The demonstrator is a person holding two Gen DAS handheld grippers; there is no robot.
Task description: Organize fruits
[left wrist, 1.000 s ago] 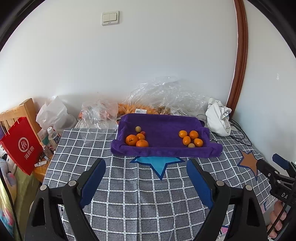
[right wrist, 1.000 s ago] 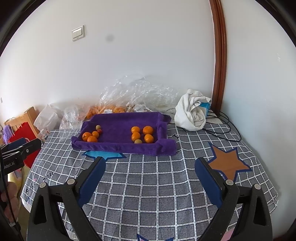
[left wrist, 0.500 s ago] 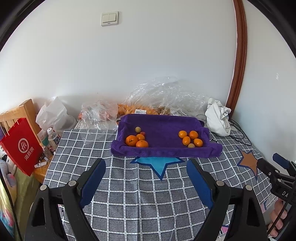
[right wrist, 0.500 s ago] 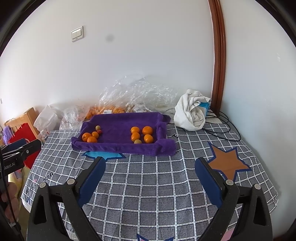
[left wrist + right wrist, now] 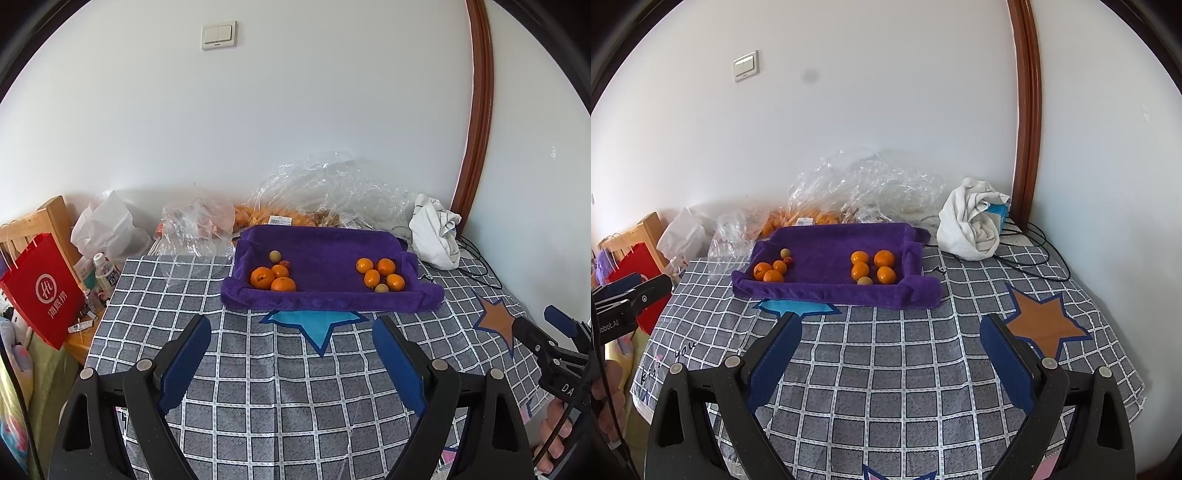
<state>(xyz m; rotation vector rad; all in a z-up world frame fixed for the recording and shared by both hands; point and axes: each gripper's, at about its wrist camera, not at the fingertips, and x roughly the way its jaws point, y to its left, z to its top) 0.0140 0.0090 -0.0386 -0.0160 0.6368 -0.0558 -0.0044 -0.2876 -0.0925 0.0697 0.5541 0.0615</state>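
Note:
A purple cloth tray (image 5: 321,302) (image 5: 834,293) lies on the checked tablecloth near the wall. Its left end holds three oranges (image 5: 262,277) (image 5: 762,270), a small pale fruit (image 5: 274,255) and a small red one (image 5: 284,263). Its right end holds several oranges (image 5: 386,266) (image 5: 884,259) and a pale fruit (image 5: 381,288) (image 5: 864,281). My left gripper (image 5: 291,328) hangs open above the cloth, well short of the tray, nothing between its blue pads. My right gripper (image 5: 890,326) is likewise open and empty over the cloth. Each gripper shows at the edge of the other's view.
Crumpled clear plastic bags (image 5: 332,192) with more orange fruit lie behind the tray. A white towel (image 5: 971,225) and black cables (image 5: 1034,254) sit at the back right. Left of the table stand a red paper bag (image 5: 40,291), a water bottle (image 5: 105,273) and a wooden chair (image 5: 55,218).

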